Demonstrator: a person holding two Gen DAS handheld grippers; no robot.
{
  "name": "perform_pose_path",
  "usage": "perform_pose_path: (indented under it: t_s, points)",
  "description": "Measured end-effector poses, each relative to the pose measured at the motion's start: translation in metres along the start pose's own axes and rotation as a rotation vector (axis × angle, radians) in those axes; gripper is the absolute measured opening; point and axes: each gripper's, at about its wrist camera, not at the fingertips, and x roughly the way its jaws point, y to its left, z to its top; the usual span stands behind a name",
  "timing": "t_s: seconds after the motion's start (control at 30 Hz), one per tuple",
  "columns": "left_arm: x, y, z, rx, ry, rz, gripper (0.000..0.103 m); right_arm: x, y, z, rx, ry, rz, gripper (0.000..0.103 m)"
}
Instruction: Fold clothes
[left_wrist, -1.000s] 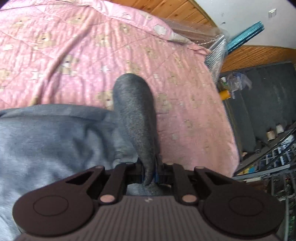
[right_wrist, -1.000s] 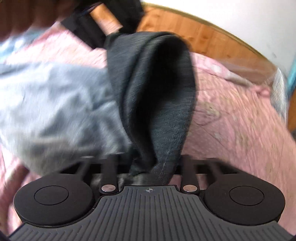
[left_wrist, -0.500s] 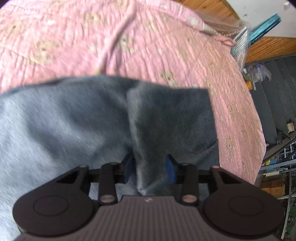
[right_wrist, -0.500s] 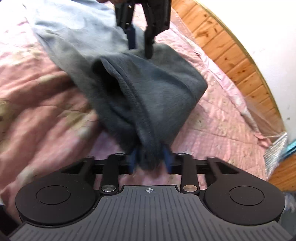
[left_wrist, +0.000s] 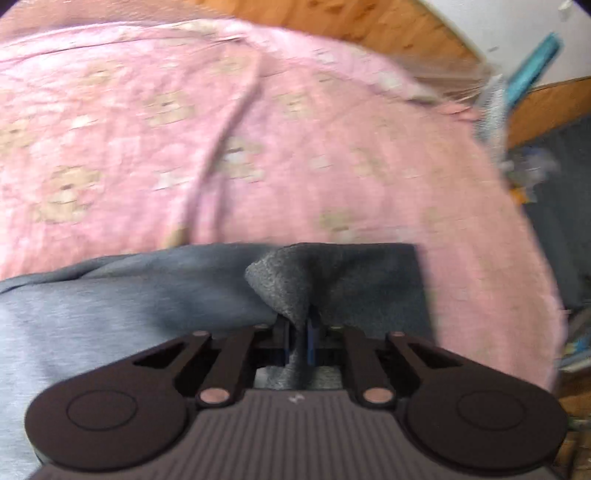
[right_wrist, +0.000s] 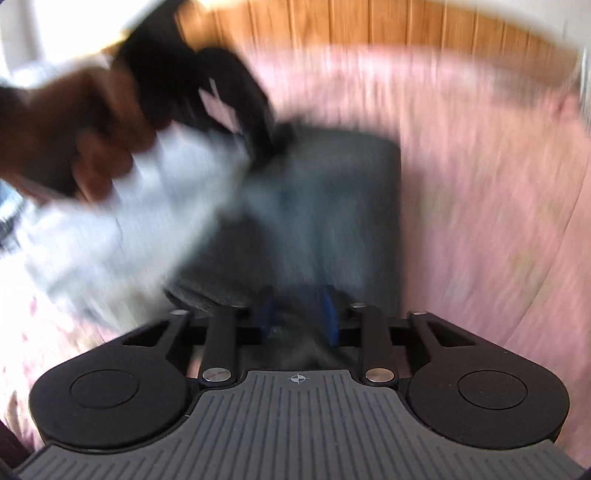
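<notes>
A grey garment (left_wrist: 122, 306) with a darker cuff end (left_wrist: 369, 280) lies on the pink bedspread (left_wrist: 258, 129). My left gripper (left_wrist: 298, 341) is shut on a pinched fold of the dark cuff. In the blurred right wrist view the same garment (right_wrist: 332, 206) lies flat ahead. My right gripper (right_wrist: 298, 317) has its blue pads (right_wrist: 330, 321) a little apart with dark cloth between them. The left gripper (right_wrist: 218, 99) and the hand holding it show at the upper left of that view.
The pink bedspread (right_wrist: 498, 184) with bear prints covers the bed. A wooden headboard (right_wrist: 369, 26) runs along the back. To the right of the bed are a dark floor mat (left_wrist: 565, 206) and clutter (left_wrist: 524, 170).
The cuff has been laid down flat on the bed. My left gripper closed on a fold of it. My right gripper's pads moved apart and both views swung fast.
</notes>
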Motion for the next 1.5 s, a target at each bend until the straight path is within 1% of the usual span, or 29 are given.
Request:
perform_pose_path:
  t_s: [0.03, 0.1, 0.17, 0.23, 0.27, 0.3, 0.33, 0.37, 0.43, 0.47, 0.5, 0.53, 0.63, 0.7, 0.73, 0.77, 0.8, 0.83, 0.93, 1.0, 1.1, 1.17, 1.2, 1.23, 1.3, 1.33, 1.4, 1.47, 1.5]
  points:
    - [-0.002, 0.003, -0.002, 0.001, 0.008, 0.008, 0.014, 0.002, 0.004, -0.005, -0.016, 0.023, 0.006, 0.028]
    - [-0.012, 0.007, -0.003, 0.012, 0.006, 0.038, 0.026, -0.006, 0.000, -0.007, -0.009, 0.052, 0.033, 0.029]
    - [-0.029, 0.008, -0.001, 0.031, -0.017, 0.075, 0.029, -0.015, -0.006, -0.007, 0.005, 0.078, 0.062, 0.028]
    - [-0.045, 0.002, 0.000, 0.064, -0.035, 0.091, 0.028, -0.035, -0.014, 0.001, 0.035, 0.007, 0.063, 0.028]
    - [-0.047, -0.006, 0.003, 0.089, -0.031, 0.082, 0.028, -0.043, -0.020, 0.008, 0.053, -0.034, 0.048, 0.037]
    - [-0.050, -0.014, 0.005, 0.114, -0.027, 0.072, 0.028, -0.049, -0.026, 0.015, 0.071, -0.075, 0.030, 0.054]
    - [-0.053, -0.022, 0.007, 0.139, -0.022, 0.062, 0.028, -0.048, -0.034, 0.022, 0.092, -0.097, 0.013, 0.060]
    - [-0.052, -0.032, 0.010, 0.167, -0.016, 0.058, 0.030, -0.046, -0.042, 0.028, 0.114, -0.112, -0.003, 0.062]
    - [-0.041, -0.064, 0.018, 0.241, -0.005, 0.051, 0.040, -0.026, -0.059, 0.032, 0.171, -0.070, -0.020, 0.059]
    - [-0.035, -0.081, 0.021, 0.280, 0.001, 0.047, 0.047, -0.015, -0.067, 0.032, 0.204, -0.043, -0.006, 0.056]
    - [-0.026, -0.100, 0.024, 0.323, 0.017, 0.045, 0.048, -0.004, -0.073, 0.030, 0.239, -0.016, 0.014, 0.052]
    - [-0.013, -0.120, 0.027, 0.370, 0.040, 0.051, 0.048, 0.003, -0.076, 0.028, 0.263, -0.003, 0.037, 0.052]
    - [0.043, -0.167, 0.024, 0.494, 0.157, 0.170, 0.048, 0.014, -0.076, 0.019, 0.307, -0.003, 0.088, 0.053]
    - [0.076, -0.180, 0.015, 0.560, 0.204, 0.288, 0.049, 0.019, -0.080, 0.015, 0.342, -0.017, 0.109, 0.055]
    - [0.084, -0.183, 0.014, 0.573, 0.204, 0.316, 0.051, 0.021, -0.083, 0.011, 0.372, -0.022, 0.127, 0.053]
    - [0.087, -0.185, 0.014, 0.578, 0.195, 0.329, 0.050, 0.022, -0.087, 0.008, 0.401, -0.028, 0.145, 0.039]
    - [0.089, -0.186, 0.017, 0.571, 0.195, 0.330, 0.049, 0.024, -0.091, 0.004, 0.431, -0.034, 0.163, 0.031]
    - [0.089, -0.185, 0.020, 0.559, 0.199, 0.326, 0.049, 0.022, -0.093, -0.003, 0.456, -0.034, 0.182, 0.028]
    - [0.087, -0.174, 0.032, 0.507, 0.227, 0.289, 0.048, 0.010, -0.088, -0.024, 0.441, -0.023, 0.221, 0.024]
    - [0.084, -0.169, 0.039, 0.468, 0.253, 0.270, 0.047, 0.002, -0.087, -0.038, 0.455, 0.002, 0.267, 0.020]
    - [0.083, -0.170, 0.041, 0.462, 0.265, 0.274, 0.046, -0.009, -0.087, -0.044, 0.423, 0.024, 0.280, 0.013]
    - [0.079, -0.172, 0.043, 0.462, 0.266, 0.274, 0.045, -0.024, -0.095, -0.037, 0.426, -0.009, 0.301, 0.013]
    - [0.076, -0.174, 0.044, 0.463, 0.266, 0.273, 0.045, -0.032, -0.100, -0.031, 0.430, -0.040, 0.295, 0.017]
    - [0.074, -0.177, 0.045, 0.472, 0.264, 0.274, 0.044, -0.039, -0.106, -0.023, 0.431, -0.073, 0.283, 0.019]
    - [0.073, -0.185, 0.043, 0.512, 0.264, 0.292, 0.043, -0.038, -0.120, -0.007, 0.453, -0.121, 0.278, 0.021]
    - [0.075, -0.191, 0.042, 0.545, 0.271, 0.314, 0.043, -0.027, -0.123, 0.002, 0.461, -0.117, 0.281, 0.023]
    - [0.084, -0.199, 0.035, 0.609, 0.300, 0.362, 0.046, -0.001, -0.128, 0.018, 0.471, -0.092, 0.285, 0.042]
    - [0.094, -0.207, 0.024, 0.672, 0.329, 0.406, 0.051, 0.020, -0.131, 0.032, 0.475, -0.056, 0.288, 0.044]
    - [0.097, -0.211, 0.019, 0.705, 0.332, 0.424, 0.052, 0.020, -0.132, 0.035, 0.459, -0.039, 0.303, 0.044]
